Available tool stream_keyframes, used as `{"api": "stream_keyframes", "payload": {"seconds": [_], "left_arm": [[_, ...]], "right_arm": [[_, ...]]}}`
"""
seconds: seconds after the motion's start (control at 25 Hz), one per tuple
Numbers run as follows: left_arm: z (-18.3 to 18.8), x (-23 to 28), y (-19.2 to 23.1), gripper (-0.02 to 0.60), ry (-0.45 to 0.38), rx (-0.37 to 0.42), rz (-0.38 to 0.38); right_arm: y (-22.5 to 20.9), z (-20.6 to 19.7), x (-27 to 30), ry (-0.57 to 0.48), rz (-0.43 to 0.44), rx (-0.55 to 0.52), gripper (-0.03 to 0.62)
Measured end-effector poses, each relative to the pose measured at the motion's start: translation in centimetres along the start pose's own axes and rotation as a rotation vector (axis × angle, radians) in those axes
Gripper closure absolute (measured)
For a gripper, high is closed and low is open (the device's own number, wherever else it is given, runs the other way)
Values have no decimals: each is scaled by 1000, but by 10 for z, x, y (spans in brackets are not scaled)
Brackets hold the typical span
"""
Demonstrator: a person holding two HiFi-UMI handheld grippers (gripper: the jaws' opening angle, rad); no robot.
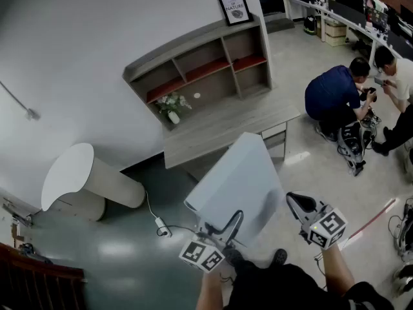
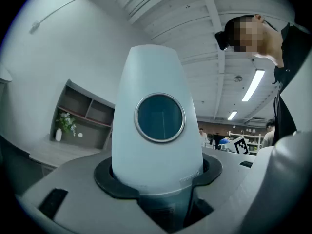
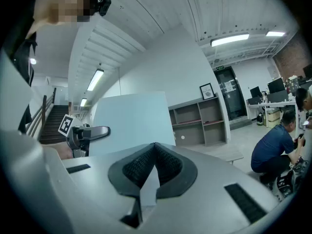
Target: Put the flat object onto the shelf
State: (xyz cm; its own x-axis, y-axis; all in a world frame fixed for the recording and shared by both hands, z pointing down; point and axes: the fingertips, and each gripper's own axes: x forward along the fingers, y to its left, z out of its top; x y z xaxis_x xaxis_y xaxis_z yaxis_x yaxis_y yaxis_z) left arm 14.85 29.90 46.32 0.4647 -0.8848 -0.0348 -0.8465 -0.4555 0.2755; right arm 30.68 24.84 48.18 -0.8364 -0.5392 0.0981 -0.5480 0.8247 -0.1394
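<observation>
White board (image 1: 239, 179) rides tilted in the air, well short of the shelf (image 1: 206, 63) — your left tool (image 1: 235, 223) is clamped on its lower edge, right tool (image 1: 298, 204) pinched together, empty, beside it. Carry step. Next, likely: reach over the desk (image 1: 219, 131), level it, slide it in.

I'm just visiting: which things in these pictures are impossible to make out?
- Head view: the image in the framed picture atop the shelf is too small to identify.
- Head view: what the crouching person in blue holds is too small to tell.
- Left gripper view: the flat white object hides the shelf's right part.
- Right gripper view: that object's lower edge is behind the right gripper.
</observation>
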Motion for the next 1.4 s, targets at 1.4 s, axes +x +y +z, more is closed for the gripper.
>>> {"api": "stream_keyframes", "payload": {"seconds": [1.4], "left_arm": [[52, -27, 152, 293, -33, -5, -68]], "right_arm": [[27, 29, 134, -43, -155, 43, 583]]}}
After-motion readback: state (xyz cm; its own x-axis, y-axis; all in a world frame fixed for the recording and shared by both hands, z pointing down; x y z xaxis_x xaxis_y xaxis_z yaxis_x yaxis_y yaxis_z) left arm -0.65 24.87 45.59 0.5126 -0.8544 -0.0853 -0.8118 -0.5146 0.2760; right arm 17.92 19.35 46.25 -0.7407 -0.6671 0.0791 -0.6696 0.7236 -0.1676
